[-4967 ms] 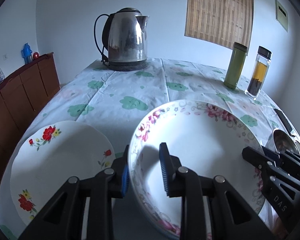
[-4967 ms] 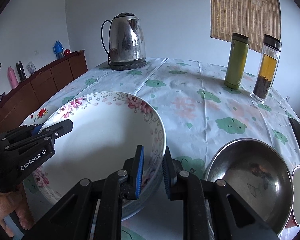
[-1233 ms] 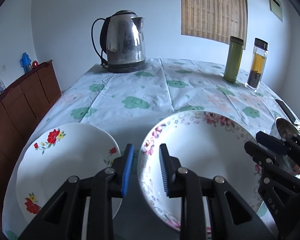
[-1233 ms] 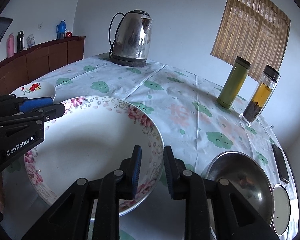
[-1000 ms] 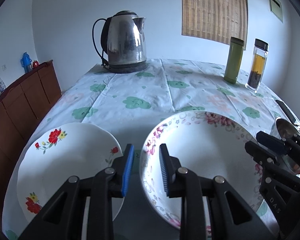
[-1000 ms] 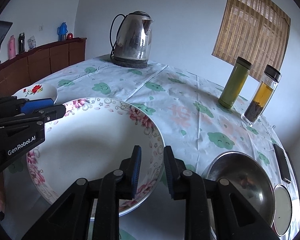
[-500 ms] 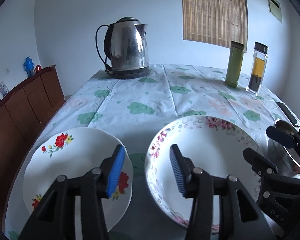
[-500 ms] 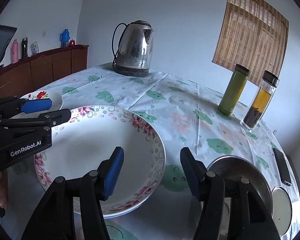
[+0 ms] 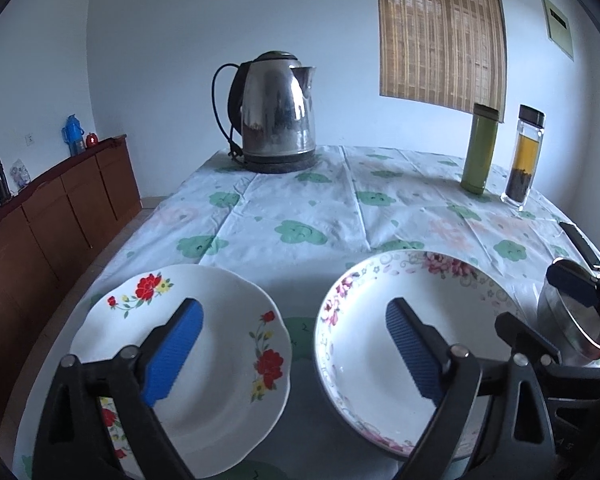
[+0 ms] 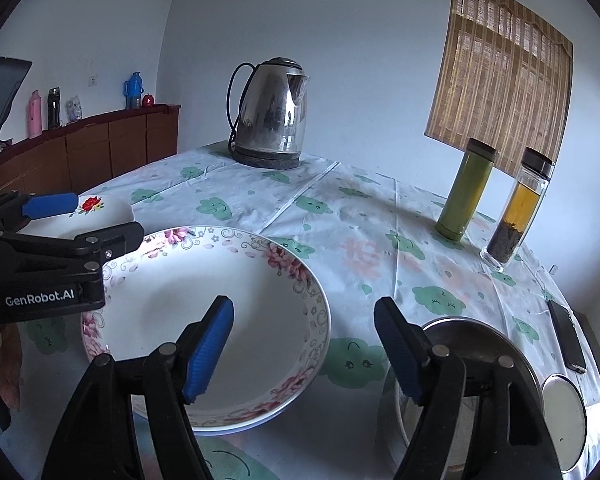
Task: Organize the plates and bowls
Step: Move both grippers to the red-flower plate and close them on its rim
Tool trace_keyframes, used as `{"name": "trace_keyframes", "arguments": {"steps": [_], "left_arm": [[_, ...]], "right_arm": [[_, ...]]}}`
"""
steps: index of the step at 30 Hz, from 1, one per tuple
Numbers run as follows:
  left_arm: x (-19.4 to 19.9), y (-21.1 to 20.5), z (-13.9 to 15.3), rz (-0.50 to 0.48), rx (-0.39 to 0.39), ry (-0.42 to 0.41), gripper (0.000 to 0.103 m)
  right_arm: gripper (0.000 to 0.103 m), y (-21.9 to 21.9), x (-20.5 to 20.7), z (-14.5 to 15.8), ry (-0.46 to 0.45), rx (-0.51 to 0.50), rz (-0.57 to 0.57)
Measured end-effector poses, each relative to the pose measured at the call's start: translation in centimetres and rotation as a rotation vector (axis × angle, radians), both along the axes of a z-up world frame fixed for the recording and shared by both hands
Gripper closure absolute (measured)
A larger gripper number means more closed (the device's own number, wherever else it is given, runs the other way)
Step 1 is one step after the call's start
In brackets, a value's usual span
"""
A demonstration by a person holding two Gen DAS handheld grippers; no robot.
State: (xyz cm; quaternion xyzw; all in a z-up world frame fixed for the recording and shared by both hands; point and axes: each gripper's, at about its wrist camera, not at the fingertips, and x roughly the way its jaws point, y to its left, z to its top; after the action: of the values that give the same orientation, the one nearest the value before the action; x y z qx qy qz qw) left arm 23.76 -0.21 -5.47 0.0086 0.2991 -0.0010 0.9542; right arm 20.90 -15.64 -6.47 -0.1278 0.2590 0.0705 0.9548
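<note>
Item: pink-flowered bowl (image 10: pixel 220 304) at the table's (image 9: pixel 320 216) near edge, red-flowered plate (image 9: pixel 204 344) just beside it; with left gripper (image 9: pixel 292 344) and right gripper (image 10: pixel 304 344) both spread and empty, we should pinch rims squarely, lifting level.

Steel kettle (image 9: pixel 275 112) at the far table edge — green flask (image 9: pixel 480 149) beside tea bottle (image 9: pixel 525 157).
</note>
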Motion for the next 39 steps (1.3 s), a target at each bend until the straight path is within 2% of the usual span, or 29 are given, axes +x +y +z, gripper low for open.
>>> {"name": "trace_keyframes", "arguments": {"steps": [5,10,14,17,19,21,24,27,29,31,33,39], "left_arm": [[-0.9,2.6,1.4,0.038,-0.029,-0.009,0.008],[-1.1,5.6,2.5,0.073,0.024,-0.023,0.007],[-0.4,8.8,1.7,0.15,0.059,-0.006,0.006],[-0.1,11.6,0.4,0.214,0.001,0.029,0.006],[0.0,13.1,-0.6,0.23,-0.057,0.041,0.006],[0.2,14.0,-1.2,0.244,-0.078,0.077,0.006],[-0.2,14.3,-0.9,0.254,-0.085,0.052,0.006],[-0.1,14.4,-1.0,0.246,-0.092,0.069,0.006],[0.2,14.4,-1.4,0.24,-0.099,0.088,0.006],[0.7,14.3,-1.9,0.237,-0.092,0.114,0.007],[0.9,14.3,-2.3,0.237,-0.085,0.139,0.007],[1.0,14.4,-2.8,0.229,-0.097,0.16,0.007]], "right_arm": [[0.029,-0.1,0.0,0.1,-0.006,0.009,-0.006],[0.029,0.3,-0.1,0.9,0.013,0.068,0.018],[0.029,1.7,-0.3,1.4,0.043,0.097,0.066],[0.029,3.4,-0.2,1.3,0.056,0.086,0.098],[0.029,4.4,-0.2,1.2,0.065,0.082,0.12],[0.029,5.3,-0.2,1.1,0.07,0.082,0.129],[0.029,6.6,0.1,1.3,0.071,0.093,0.142],[0.029,8.2,0.3,1.6,0.067,0.082,0.159],[0.034,9.3,0.6,1.6,0.073,0.079,0.175],[0.045,10.4,1.1,1.5,0.087,0.072,0.188],[0.049,11.2,1.8,1.2,0.109,0.075,0.203],[0.049,13.5,3.5,0.4,0.164,0.066,0.231]]}}
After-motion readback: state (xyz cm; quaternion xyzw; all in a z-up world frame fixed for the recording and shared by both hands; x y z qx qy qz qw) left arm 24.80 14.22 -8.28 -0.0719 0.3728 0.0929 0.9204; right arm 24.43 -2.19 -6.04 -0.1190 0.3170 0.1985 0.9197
